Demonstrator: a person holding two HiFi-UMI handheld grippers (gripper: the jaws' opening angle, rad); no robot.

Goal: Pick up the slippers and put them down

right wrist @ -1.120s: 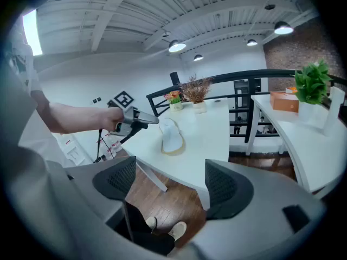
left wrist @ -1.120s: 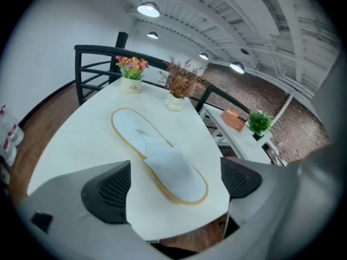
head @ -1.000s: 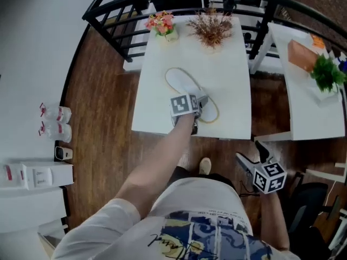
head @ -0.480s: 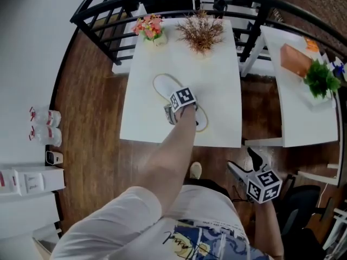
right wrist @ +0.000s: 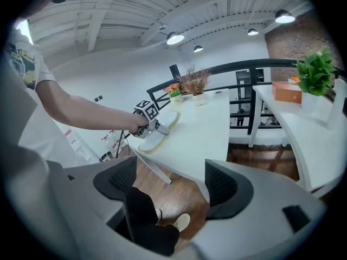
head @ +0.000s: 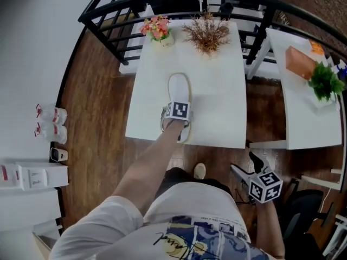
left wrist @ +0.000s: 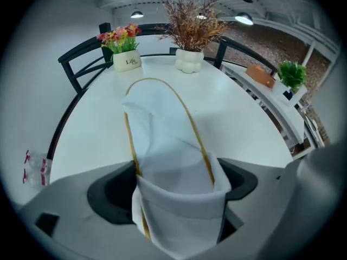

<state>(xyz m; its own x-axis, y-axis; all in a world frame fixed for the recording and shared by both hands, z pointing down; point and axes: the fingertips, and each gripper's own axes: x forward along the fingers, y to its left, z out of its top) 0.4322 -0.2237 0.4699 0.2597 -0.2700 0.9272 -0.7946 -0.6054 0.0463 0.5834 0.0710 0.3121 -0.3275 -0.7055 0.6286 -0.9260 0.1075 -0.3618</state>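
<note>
A white slipper (head: 179, 88) with a tan edge lies lengthwise on the white table (head: 217, 107), its near end at the front edge. My left gripper (head: 176, 122) points steeply down over that near end. In the left gripper view the jaws are closing, and the left gripper (left wrist: 179, 184) has the bunched upper band of the slipper (left wrist: 157, 123) pressed between its pads. My right gripper (head: 244, 163) hangs low over the wooden floor at the right. Its jaws, seen as right gripper (right wrist: 168, 184), stand open with nothing between them.
A pot of flowers (head: 158, 28) and a vase of dried stems (head: 206, 32) stand at the table's far end, with black chairs and a railing behind. A second white table at right holds an orange box (head: 300, 62) and a green plant (head: 324, 82). Bottles (head: 51, 123) stand on the floor at left.
The slipper has swung from lying slantwise to lying lengthwise, its near end now at the table's front edge. My left gripper has come down and towards me with it. The right gripper has stayed put.
</note>
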